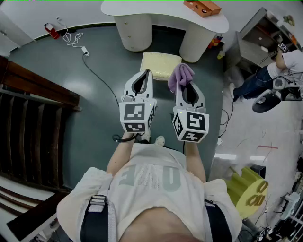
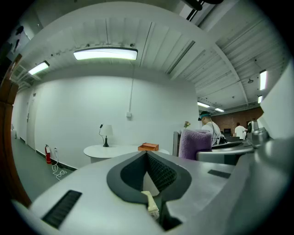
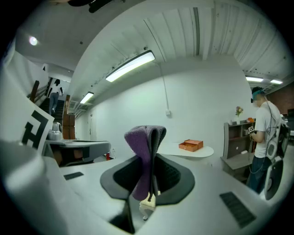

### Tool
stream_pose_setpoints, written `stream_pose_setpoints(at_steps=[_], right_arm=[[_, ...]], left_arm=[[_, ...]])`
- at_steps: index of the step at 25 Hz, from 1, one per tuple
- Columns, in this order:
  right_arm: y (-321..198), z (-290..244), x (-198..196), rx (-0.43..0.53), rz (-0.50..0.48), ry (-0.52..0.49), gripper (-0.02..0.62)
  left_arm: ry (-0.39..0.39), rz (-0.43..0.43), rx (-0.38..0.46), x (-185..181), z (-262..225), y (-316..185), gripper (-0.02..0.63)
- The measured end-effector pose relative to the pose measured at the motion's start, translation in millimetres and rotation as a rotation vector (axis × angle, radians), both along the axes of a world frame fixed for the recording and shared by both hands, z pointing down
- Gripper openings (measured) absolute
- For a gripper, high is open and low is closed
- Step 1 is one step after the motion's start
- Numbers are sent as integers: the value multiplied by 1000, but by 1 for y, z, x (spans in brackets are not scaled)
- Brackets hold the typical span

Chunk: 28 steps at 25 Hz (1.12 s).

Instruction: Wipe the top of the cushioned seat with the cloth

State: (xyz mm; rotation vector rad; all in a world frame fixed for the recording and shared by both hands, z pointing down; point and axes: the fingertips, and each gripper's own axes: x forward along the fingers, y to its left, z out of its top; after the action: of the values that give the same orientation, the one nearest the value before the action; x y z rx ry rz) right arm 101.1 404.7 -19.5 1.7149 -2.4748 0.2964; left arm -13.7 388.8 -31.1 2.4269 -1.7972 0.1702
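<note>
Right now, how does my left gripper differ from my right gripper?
The left gripper's jaws are closed on nothing; the right gripper's are clamped on the folded purple cloth, which sticks out past them. In the head view, the left gripper lines up with the cushioned seat's left side and the right gripper with its right side. Both are shut, side by side.

The glossy dark grey-green floor [image 1: 47, 64] carries a pale yellow square cushioned seat [image 1: 160, 64], standing just before a white curved surface [image 1: 156, 19] that bears an orange wooden box [image 1: 202, 7]. A thin black cable [image 1: 102, 81] trails across the floor.
</note>
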Motion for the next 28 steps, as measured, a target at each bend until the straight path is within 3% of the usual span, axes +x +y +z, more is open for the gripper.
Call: stream_pose_setpoints(at_steps=[3, 6, 13, 18, 22, 28], right_arm=[[-6, -11, 0, 12, -23, 40, 83], [-13, -18, -8, 25, -42, 55, 83], [-13, -10, -18, 2, -43, 60, 83], [-13, -17, -25, 51, -20, -75, 83], [-15, -13, -40, 79, 8, -14, 83], [-35, -9, -48, 99, 50, 1, 83]], left_arm=[[19, 19, 58, 3, -13, -16, 5], [-31, 55, 81, 1, -16, -26, 5], [-3, 34, 64, -16, -6, -26, 5], [20, 49, 48, -25, 0, -28, 5], [23, 52, 34, -49, 7, -33, 5], [-4, 55, 20, -67, 14, -55, 5]])
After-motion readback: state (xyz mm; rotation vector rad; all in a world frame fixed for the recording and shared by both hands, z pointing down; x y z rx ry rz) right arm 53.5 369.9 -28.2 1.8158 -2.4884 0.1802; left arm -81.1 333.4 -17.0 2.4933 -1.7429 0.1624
